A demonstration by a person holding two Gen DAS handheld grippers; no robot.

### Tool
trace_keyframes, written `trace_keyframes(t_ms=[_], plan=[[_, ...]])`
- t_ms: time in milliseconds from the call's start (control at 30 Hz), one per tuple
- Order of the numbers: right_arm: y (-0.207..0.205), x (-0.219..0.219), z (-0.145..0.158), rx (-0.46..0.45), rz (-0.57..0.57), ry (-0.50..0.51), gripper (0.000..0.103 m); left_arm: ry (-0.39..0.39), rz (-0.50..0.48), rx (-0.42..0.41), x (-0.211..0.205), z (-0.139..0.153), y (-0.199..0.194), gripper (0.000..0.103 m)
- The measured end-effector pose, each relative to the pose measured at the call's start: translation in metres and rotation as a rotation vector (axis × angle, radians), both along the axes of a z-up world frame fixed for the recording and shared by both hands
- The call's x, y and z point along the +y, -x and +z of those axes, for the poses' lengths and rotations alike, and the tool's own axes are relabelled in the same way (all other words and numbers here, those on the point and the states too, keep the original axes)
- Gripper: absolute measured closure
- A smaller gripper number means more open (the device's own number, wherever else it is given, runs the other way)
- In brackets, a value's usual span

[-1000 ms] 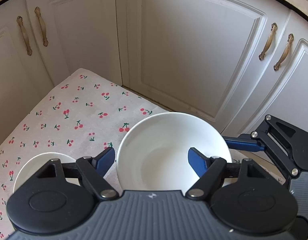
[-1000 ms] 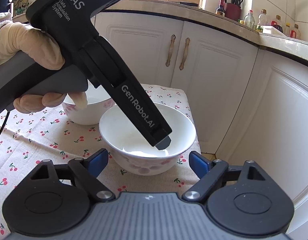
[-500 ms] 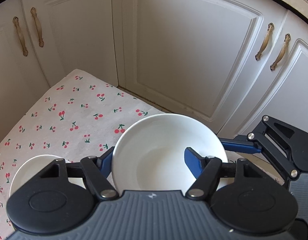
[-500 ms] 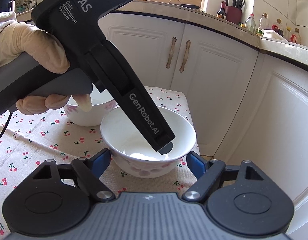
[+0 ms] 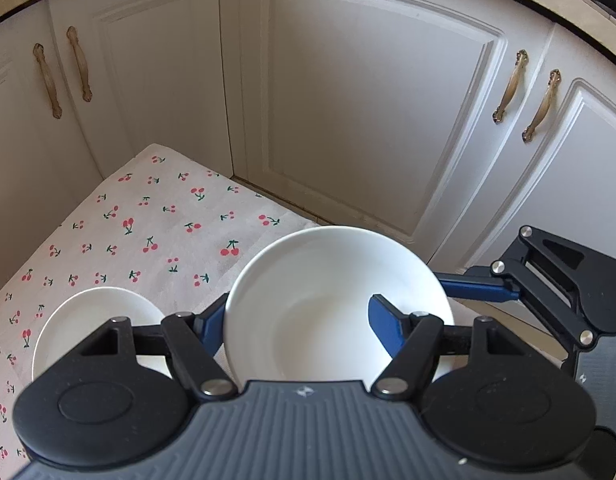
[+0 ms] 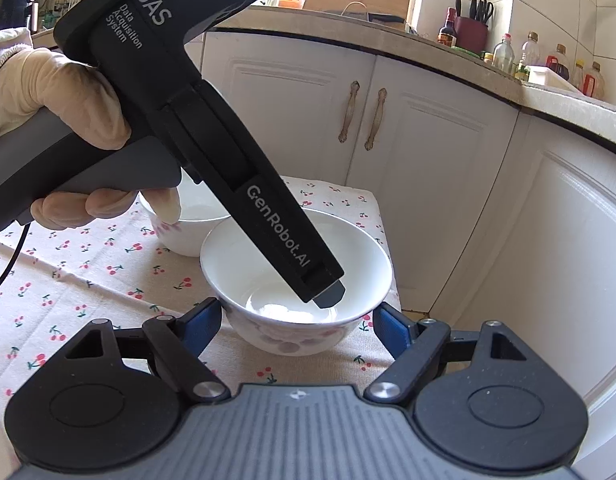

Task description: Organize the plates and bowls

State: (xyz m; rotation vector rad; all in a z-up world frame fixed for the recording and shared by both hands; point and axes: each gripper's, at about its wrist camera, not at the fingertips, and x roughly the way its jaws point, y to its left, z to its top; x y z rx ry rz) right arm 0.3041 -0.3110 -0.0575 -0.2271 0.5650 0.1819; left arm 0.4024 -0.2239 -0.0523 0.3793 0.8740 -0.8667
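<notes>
In the left wrist view, the left gripper (image 5: pixel 295 322) is seen at 6 o'clock, its blue fingers (image 5: pixel 386 324) spread part-way across the near wall of a white bowl (image 5: pixel 328 292): one finger lies inside the bowl at 3 o'clock of its hollow, the other is seen outside the rim at 9 o'clock. Whether the wall is actually pinched cannot be told. A second white bowl (image 5: pixel 87 312) is seen just beside it at 8 o'clock, partly hidden behind the gripper body. Both are set on a cherry-print cloth (image 5: pixel 155 236), which runs off toward 11 o'clock. The right gripper (image 5: pixel 564 296) is seen at 3 o'clock, with one blue finger reaching up to the bowl's rim. White cabinet doors (image 5: pixel 368 120) with brass handles (image 5: pixel 510 86) fill the far field.

In the right wrist view, the right gripper (image 6: pixel 297 326) is held wide open, its fingers on either side of the flower-patterned bowl (image 6: pixel 295 276), close to its wall with nothing clasped. The left gripper, held in a gloved hand (image 6: pixel 51 112), dips into this bowl from 10 o'clock. The other bowl (image 6: pixel 187 224) stands behind, at 11 o'clock. Bottles (image 6: pixel 504 52) are lined on the countertop (image 6: pixel 388 36) beyond.
</notes>
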Motion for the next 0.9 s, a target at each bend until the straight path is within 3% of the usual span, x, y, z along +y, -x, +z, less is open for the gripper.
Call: trace_keyframes(t_ms=[900], plan=[[0.124, 0.041, 0.055, -0.020, 0.080, -0.025, 0.017, 0.053, 0.035, -0.060, 0.064, 0.053, 0.136, 0.031]])
